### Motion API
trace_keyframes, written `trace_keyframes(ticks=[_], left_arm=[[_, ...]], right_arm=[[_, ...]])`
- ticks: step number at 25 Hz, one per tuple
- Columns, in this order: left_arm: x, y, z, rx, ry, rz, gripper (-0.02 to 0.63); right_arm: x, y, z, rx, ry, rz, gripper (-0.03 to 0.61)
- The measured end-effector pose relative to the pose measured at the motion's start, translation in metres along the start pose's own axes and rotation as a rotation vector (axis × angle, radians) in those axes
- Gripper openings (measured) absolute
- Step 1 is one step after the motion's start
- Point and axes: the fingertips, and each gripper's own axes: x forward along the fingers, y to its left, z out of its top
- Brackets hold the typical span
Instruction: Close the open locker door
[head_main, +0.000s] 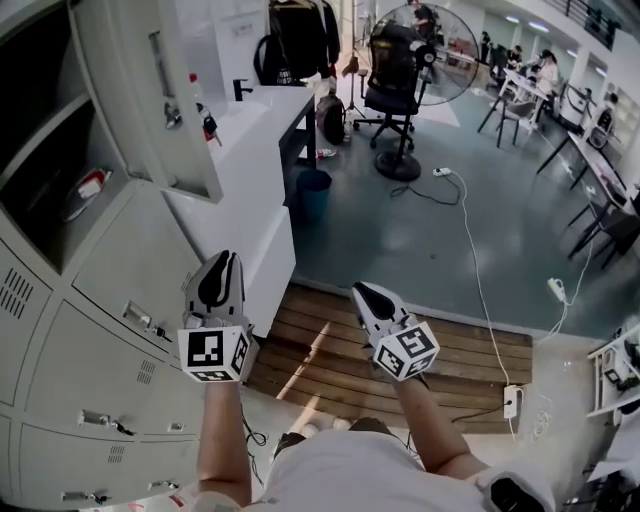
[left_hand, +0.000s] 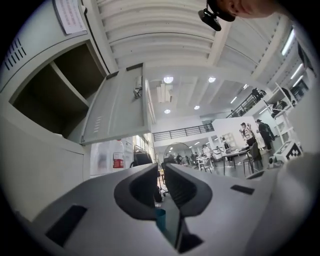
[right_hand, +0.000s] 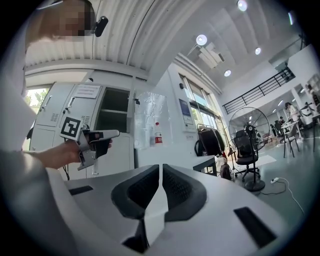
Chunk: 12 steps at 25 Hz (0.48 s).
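The open locker door (head_main: 150, 90) is grey and swung out from the top row of lockers, above and ahead of both grippers. Its open compartment (head_main: 50, 150) holds a small red and white item (head_main: 90, 183). My left gripper (head_main: 222, 270) is held low in front of the lower lockers, apart from the door, its jaws a narrow gap apart with nothing between them. In the left gripper view the door (left_hand: 117, 107) stands above the left gripper (left_hand: 161, 172). My right gripper (head_main: 365, 295) hovers over the wooden pallet, shut and empty. In the right gripper view the right gripper (right_hand: 160, 172) faces the door (right_hand: 145, 117).
Lower locker doors with keys in their locks (head_main: 140, 318) are at the left. A white counter (head_main: 250, 150) stands past the door, a blue bin (head_main: 312, 193) beside it. A wooden pallet (head_main: 400, 350) lies underfoot. A floor fan (head_main: 410, 60), cables and a power strip (head_main: 513, 400) are further right.
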Motion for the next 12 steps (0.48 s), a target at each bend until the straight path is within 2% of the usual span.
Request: trace_keyframes(ticks=[6,12], left_arm=[[0.019,0.025,0.037,0.018,-0.075,0.095,0.081],[0.031,0.04,0.054,0.029,-0.106,0.156,0.132]], right_arm=[[0.022,-0.007,0.002,0.009,-0.01,0.027,0.029],[0.033,-0.013,-0.001,0.014,-0.002,0.053,0.028]])
